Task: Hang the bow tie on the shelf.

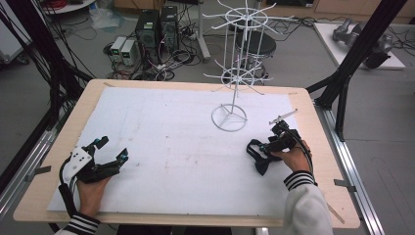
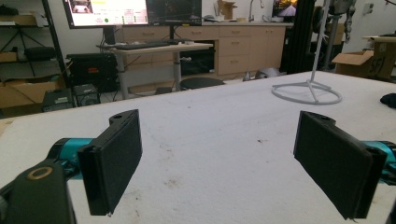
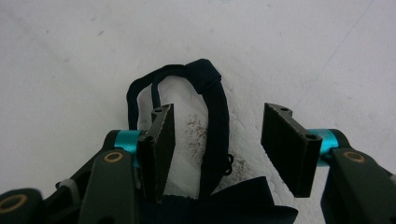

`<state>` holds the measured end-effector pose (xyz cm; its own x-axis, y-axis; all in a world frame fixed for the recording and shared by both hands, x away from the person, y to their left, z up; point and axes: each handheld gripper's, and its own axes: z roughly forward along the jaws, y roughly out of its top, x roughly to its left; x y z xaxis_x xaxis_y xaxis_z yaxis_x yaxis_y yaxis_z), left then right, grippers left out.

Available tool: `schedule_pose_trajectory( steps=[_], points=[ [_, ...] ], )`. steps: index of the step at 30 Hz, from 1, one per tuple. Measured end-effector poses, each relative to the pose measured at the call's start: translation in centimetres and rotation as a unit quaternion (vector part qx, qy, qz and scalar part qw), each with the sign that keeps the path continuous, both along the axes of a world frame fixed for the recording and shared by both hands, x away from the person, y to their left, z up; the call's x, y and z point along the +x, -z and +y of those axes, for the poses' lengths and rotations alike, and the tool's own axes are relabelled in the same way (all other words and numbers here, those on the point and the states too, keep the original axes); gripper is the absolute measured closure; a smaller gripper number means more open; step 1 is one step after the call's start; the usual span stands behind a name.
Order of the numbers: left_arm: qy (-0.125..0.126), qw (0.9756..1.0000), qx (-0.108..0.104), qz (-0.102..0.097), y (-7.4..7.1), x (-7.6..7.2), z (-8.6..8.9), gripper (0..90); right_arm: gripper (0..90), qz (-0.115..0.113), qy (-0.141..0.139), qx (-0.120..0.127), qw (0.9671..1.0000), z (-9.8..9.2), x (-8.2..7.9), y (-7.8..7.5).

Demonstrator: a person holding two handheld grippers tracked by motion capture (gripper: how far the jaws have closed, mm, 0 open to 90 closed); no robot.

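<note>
Limp black fabric strap with a loop (image 3: 212,116) lies on the white foam-covered table (image 1: 171,147), front right: light, soft, floppy. Right gripper (image 3: 217,140), jaws apart, straddles one band, the best hold; left gripper (image 2: 219,163) gapes, empty.

Even, diffuse light falls from overhead, so the white sheet on the bench (image 1: 161,142) reads bright and shadows stay faint and soft. The high view is low in detail, with straight edges bowing near the frame borders. In the left gripper view the monitor (image 2: 107,11) glares, nearly washed out. The right gripper view is slightly overexposed; the dark strap (image 3: 217,121) shows little texture, perhaps from mild blur.
</note>
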<state>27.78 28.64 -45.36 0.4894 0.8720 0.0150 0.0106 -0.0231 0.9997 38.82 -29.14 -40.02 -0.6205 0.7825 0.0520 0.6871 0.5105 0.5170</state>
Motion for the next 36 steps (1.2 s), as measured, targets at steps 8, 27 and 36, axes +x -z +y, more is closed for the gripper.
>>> schedule_pose_trajectory(
  steps=[8, 27, 36],
  points=[
    [0.001, 1.0000, 0.000, 0.001, 0.0, 0.0, 0.0, 15.7, 49.3, 0.020, -0.005, -0.008, 0.9998, 0.2, 0.4, 0.6],
    [0.001, 1.0000, 0.001, 0.001, 0.0, 0.0, 0.0, 15.7, 60.6, 0.042, -0.011, -0.016, 0.9989, 0.2, 0.9, 1.2],
    [0.000, 1.0000, -0.002, 0.000, 0.0, 0.0, 0.0, 15.7, 77.9, 0.055, -0.017, -0.029, 0.9979, 0.6, 1.0, 1.4]
  ],
)
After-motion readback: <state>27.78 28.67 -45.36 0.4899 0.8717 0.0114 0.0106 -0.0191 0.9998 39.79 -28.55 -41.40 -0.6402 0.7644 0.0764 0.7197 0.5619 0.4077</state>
